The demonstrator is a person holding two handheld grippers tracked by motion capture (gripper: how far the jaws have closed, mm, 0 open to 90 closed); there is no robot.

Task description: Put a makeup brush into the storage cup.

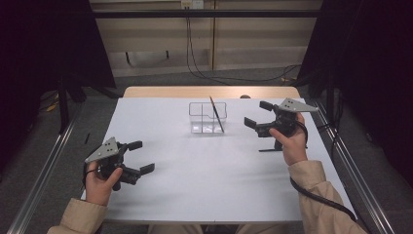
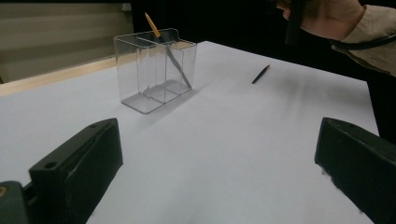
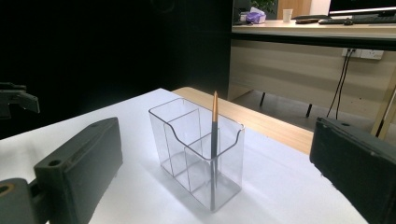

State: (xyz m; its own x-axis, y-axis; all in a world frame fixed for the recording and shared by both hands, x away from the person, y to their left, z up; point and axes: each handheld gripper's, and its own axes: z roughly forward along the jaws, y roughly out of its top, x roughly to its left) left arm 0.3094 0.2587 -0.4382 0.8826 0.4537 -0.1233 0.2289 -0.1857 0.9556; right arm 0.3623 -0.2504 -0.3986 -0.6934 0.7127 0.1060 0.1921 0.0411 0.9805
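The pen (image 2: 260, 74) lies flat on the white table (image 1: 204, 180), well apart from the clear holder (image 1: 208, 117) and close beneath the right hand in the high view, where it reads as a thin dark stroke (image 1: 270, 149). A second pen (image 3: 214, 126) already stands tilted in one end compartment of the holder, its orange-brown top above the rim.

The right gripper (image 1: 258, 113) hovers beside the holder with its jaws spread wide and nothing between them. The left gripper (image 1: 138, 156) rests near the table's front left, jaws likewise spread and empty.

The step in hand looks like fetching the lying pen. To do it well, the right gripper should probably drop low, align its jaws across the pen's thin barrel rather than along it, and close near the middle so the pen does not pivot.

The holder is transparent hard plastic, box-shaped with thin dividers and a scooped front edge; it looks light and could slide if bumped. Both pens are slim, smooth and tapered. The tabletop is matte and plain.
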